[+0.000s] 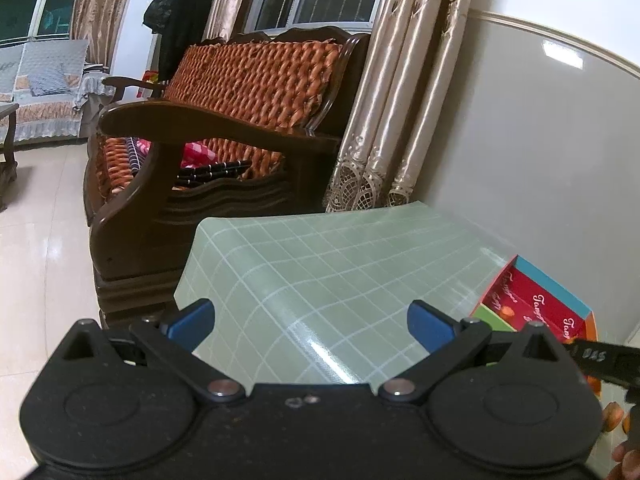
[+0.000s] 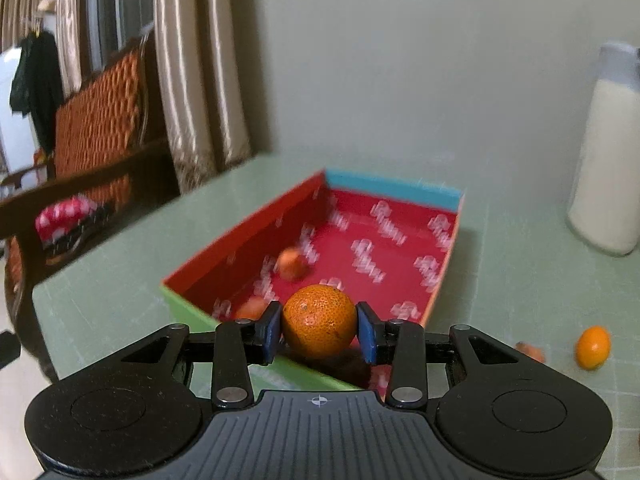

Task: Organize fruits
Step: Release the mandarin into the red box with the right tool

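R gripper [image 2: 319,334] pinches round pitted tangerine [image 2: 319,322] over cardboard box [image 2: 440,276]; L gripper [image 1: 311,322] splayed wide.

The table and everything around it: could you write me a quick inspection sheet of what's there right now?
Surface: green grid-patterned tablecloth on a table against the wall.
Job's things: red box with small oranges inside; orange held above its near edge; kumquat on the cloth to its right, another small fruit beside it, blurred.
Clutter: milky white bottle, upright, far right.
Grippers: right gripper clamped on the orange; left gripper open, nothing between its fingers.
Cables: nothing seen.
Surroundings: wooden sofa with orange cushions, beige curtains, dark windows, tiled floor.
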The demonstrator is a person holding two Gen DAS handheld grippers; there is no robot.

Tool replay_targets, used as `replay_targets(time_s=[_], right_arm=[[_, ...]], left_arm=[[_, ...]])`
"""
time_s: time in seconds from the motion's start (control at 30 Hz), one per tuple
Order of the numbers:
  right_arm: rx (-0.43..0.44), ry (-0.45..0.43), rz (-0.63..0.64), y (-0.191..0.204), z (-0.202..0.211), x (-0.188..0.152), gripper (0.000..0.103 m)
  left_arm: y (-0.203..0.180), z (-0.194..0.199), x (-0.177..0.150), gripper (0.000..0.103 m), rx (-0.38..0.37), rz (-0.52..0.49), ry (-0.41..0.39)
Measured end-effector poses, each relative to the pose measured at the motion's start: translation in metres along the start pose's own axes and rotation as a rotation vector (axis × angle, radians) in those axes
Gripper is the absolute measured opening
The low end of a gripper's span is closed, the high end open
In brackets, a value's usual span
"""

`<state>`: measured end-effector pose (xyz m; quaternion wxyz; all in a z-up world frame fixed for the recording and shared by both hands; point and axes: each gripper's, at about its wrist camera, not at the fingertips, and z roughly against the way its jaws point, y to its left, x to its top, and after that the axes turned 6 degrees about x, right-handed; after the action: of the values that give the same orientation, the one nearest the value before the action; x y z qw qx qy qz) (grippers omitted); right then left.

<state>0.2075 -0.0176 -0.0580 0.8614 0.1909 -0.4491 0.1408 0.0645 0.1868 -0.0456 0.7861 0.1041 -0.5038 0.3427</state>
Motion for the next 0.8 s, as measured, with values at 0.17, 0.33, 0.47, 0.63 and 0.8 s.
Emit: replay_targets(time_s=[0.17, 0.33, 0.47, 0.63, 0.8], right_arm=[[-0.016, -0.064, 0.021, 0.004, 0.016, 0.003, 0.093], [-0.012, -0.094, 0.066, 0.012, 0.032, 0.006, 0.093], [-0.007, -0.118, 0.069, 0.012, 0.049, 0.009, 0.093], [-0.024, -0.160, 0.085, 0.008, 0.075, 0.008, 0.093], [-0.068, -0.213, 0.090, -0.008, 0.105, -0.004, 0.103]], left_arm=[[-0.001, 0.000, 0.000, 0.097, 0.002, -0.003, 0.000], [-0.006, -0.001, -0.001, 0.097, 0.005, -0.017, -0.002], [-0.012, 0.001, -0.004, 0.097, 0.009, -0.041, -0.012], [-0.021, 0.002, -0.009, 0.097, 0.008, -0.071, -0.016], [-0.035, 0.008, -0.015, 0.097, -0.010, -0.120, -0.038]])
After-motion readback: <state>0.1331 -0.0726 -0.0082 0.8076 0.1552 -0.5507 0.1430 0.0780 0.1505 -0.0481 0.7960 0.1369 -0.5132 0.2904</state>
